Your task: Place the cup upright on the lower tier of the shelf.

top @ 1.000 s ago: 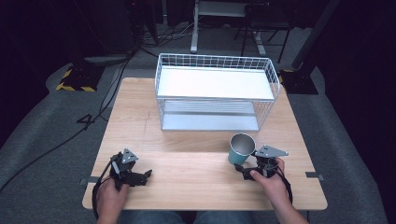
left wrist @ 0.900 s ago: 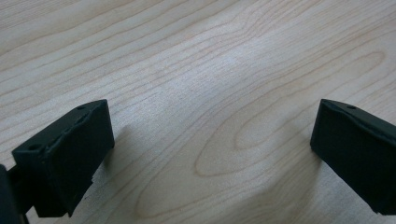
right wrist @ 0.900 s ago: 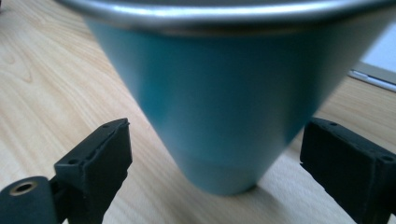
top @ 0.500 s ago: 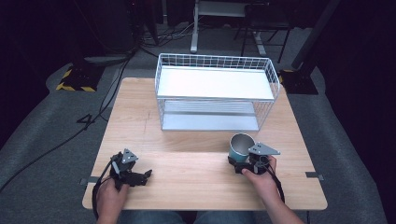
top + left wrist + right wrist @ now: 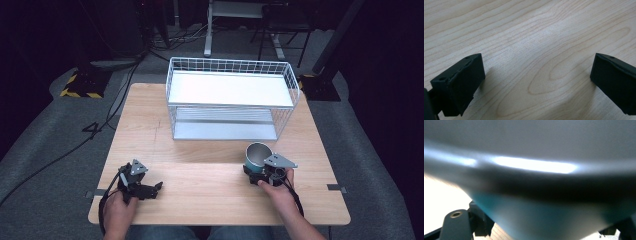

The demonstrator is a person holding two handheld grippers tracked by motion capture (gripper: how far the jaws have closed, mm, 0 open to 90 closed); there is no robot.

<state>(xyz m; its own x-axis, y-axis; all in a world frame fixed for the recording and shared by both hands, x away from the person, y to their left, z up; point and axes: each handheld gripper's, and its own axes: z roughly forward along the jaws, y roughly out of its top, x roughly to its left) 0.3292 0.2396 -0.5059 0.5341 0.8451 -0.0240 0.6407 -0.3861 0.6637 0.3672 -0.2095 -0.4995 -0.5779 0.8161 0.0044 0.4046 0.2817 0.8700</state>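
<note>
The right gripper (image 5: 256, 172) is clamped on the teal cup (image 5: 256, 157), which stands upright at the table's (image 5: 210, 150) near right, just in front of the white wire rack (image 5: 231, 95). Against the frame a second back, cup and gripper have slid slightly left and toward the person (a small shift). The left gripper (image 5: 536, 77) rests at the near left, jaws spread wide over bare wood, holding nothing, where it was before.
</note>
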